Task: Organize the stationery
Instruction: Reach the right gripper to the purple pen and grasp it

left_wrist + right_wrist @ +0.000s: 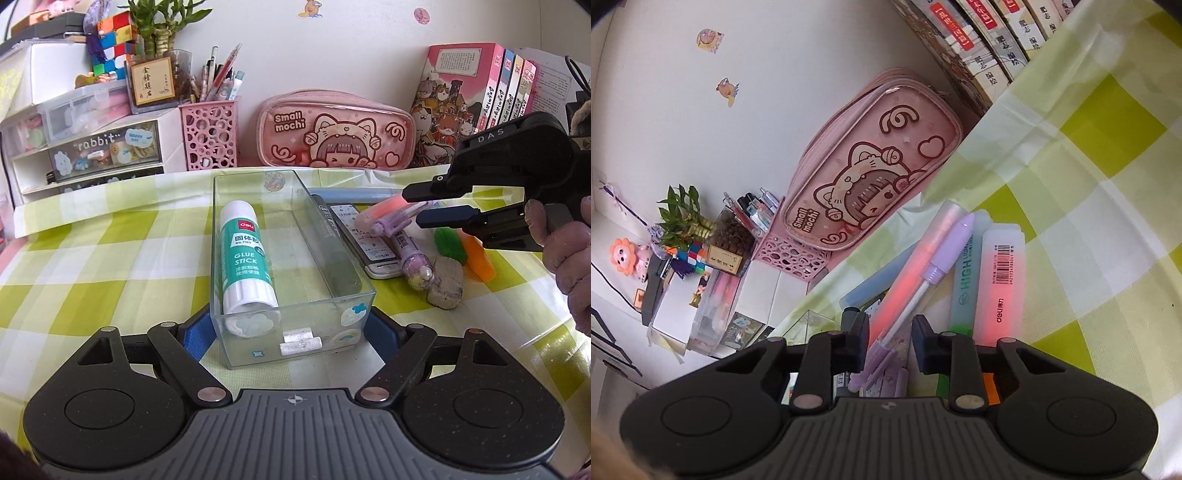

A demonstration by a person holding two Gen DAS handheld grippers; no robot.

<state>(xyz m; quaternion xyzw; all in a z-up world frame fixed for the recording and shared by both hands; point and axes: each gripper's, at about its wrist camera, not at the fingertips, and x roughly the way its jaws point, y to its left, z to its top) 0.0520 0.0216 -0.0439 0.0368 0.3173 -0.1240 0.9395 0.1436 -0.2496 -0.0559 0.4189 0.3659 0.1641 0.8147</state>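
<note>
Colours and patterns, desk of stationery

Tablecloth checked in lime green, pale green and white. Clear tray dotted with small pastel stickers; inside, glue stick white with teal label, and a dark grey marker. Right of tray: pink highlighter, lilac pen with white barrel, pale mint highlighter, salmon-pink highlighter with white barcode label, green and orange pieces, grubby grey-white eraser. Far side: pink pencil case with maroon cartoon cat-hood girl, pink perforated pen cup, pink-spined books, multicoloured cube. Both grippers matt black, left gripper with blue pads.
</note>
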